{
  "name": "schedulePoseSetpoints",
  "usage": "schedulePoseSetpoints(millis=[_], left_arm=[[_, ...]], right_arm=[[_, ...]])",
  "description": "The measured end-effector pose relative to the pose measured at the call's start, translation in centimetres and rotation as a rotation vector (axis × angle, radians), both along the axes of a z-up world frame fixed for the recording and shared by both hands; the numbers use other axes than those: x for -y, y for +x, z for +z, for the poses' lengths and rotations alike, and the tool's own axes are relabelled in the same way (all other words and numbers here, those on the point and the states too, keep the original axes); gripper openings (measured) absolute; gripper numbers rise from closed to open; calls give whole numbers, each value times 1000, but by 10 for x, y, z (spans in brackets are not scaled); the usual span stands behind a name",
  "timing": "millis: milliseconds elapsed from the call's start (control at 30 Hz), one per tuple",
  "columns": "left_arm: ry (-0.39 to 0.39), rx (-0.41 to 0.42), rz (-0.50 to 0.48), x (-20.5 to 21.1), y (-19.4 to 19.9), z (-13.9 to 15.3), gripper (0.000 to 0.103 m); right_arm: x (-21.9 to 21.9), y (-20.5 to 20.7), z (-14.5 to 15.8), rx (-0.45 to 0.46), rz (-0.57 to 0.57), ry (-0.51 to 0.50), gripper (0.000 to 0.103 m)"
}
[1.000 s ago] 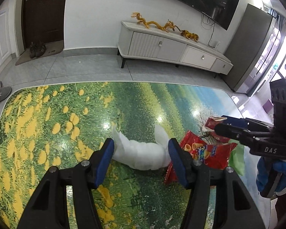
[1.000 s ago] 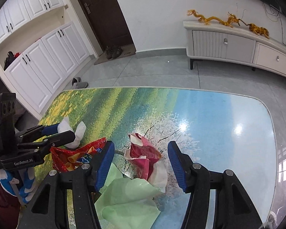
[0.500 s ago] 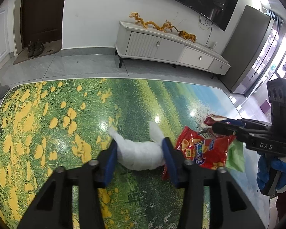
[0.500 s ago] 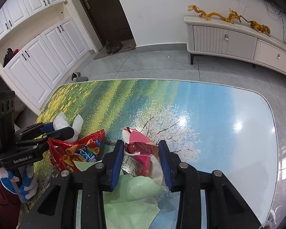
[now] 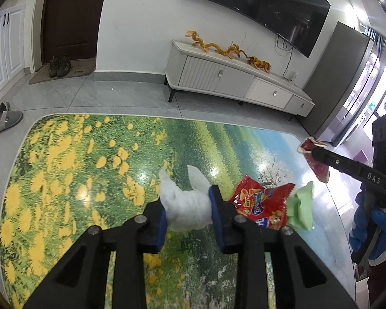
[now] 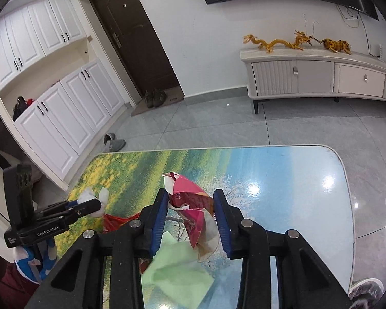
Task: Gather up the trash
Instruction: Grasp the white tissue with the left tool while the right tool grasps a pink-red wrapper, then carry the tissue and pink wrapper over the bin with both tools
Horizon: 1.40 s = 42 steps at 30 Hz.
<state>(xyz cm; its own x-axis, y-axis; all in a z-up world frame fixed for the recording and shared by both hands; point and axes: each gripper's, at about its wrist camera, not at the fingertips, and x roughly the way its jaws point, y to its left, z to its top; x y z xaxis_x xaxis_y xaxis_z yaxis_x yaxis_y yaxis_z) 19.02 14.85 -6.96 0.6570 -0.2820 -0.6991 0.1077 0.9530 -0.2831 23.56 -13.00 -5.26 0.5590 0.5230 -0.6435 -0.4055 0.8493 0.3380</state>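
Note:
My left gripper (image 5: 187,207) is shut on a crumpled white tissue (image 5: 185,207) and holds it above the picture-printed table (image 5: 64,180). My right gripper (image 6: 190,209) is shut on a crumpled pink-red wrapper (image 6: 190,200), lifted off the table. A red snack bag (image 5: 260,206) and a light green paper (image 5: 301,208) lie on the table between the two grippers. The green paper also shows under the right gripper (image 6: 177,275). The right gripper with the pink-red wrapper appears at the right edge of the left wrist view (image 5: 319,159).
The table's far edge (image 6: 244,146) borders a grey tiled floor. A white TV cabinet (image 5: 234,82) with golden dragon figures stands by the wall. Slippers (image 5: 7,118) lie on the floor; white cupboards (image 6: 51,118) stand at the left.
Both grippers closed, the left on the white tissue and the right on the pink-red wrapper, and both have lifted their pieces up from the table.

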Motion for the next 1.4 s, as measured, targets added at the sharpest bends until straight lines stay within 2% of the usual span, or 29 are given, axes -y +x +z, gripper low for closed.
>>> schedulePoseSetpoints(millis=[300,867,1200,1400], left_arm=[[35,55,19,-4,-51,37,28],[53,151,-26,39,-127,104,28],[79,203,-72,76,-152,138,28],[75,203,-117,111,-149,147,28]], right_arm=[[21,-44,28,40,-32,36,34],[97,-169,72,149,-124,47,34],[154,-208,85,190,-226,88,34],[191,-223,80,202,-288,92,34]])
